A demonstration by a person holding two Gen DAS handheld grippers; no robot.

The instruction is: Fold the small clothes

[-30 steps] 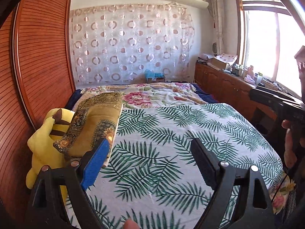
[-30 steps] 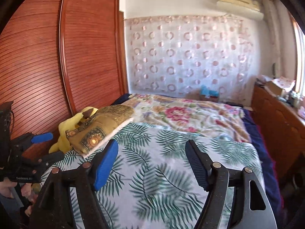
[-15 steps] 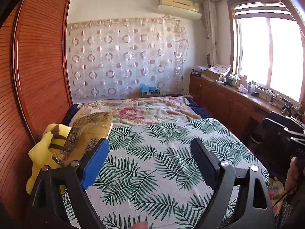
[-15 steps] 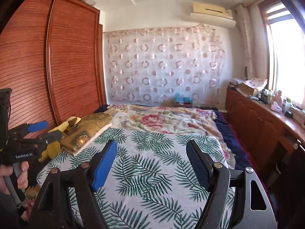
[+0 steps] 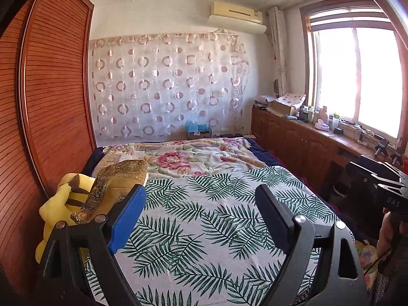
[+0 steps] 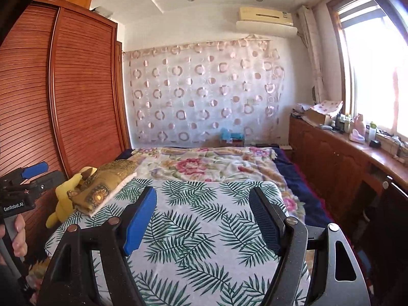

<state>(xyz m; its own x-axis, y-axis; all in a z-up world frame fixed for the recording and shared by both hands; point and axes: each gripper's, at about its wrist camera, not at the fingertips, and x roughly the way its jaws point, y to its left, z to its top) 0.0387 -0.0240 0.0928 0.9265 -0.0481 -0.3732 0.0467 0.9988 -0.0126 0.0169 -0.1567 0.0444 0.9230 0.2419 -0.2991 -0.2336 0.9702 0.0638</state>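
Since a second ago both views have lifted and swung, so more ceiling and wall show and the folded gold cloth (image 6: 102,187) sits lower and further left in each. That cloth, the task's thing, lies at the left edge of the bed, a thick rectangular stack with ornate brocade-like borders and a white underside showing at its near corner, its far side leaning on a yellow plush toy (image 6: 63,196) wedged against the slatted wooden wardrobe (image 6: 84,97). The palm-leaf sheet (image 6: 204,229) spreads flat and bare across the near half of the bed, with a crisp far edge where it overlaps a rumpled floral blanket (image 6: 204,163); this is the widest free surface. To the right a narrow aisle runs between the bed's edge and the wooden cabinets (image 5: 306,145) under the window. The left gripper (image 5: 201,214) hangs over the sheet with jaws spread wide and nothing between its blue pad and black ribbed pad. The right gripper (image 6: 204,219) likewise stands wide apart and empty above the sheet, touching nothing.
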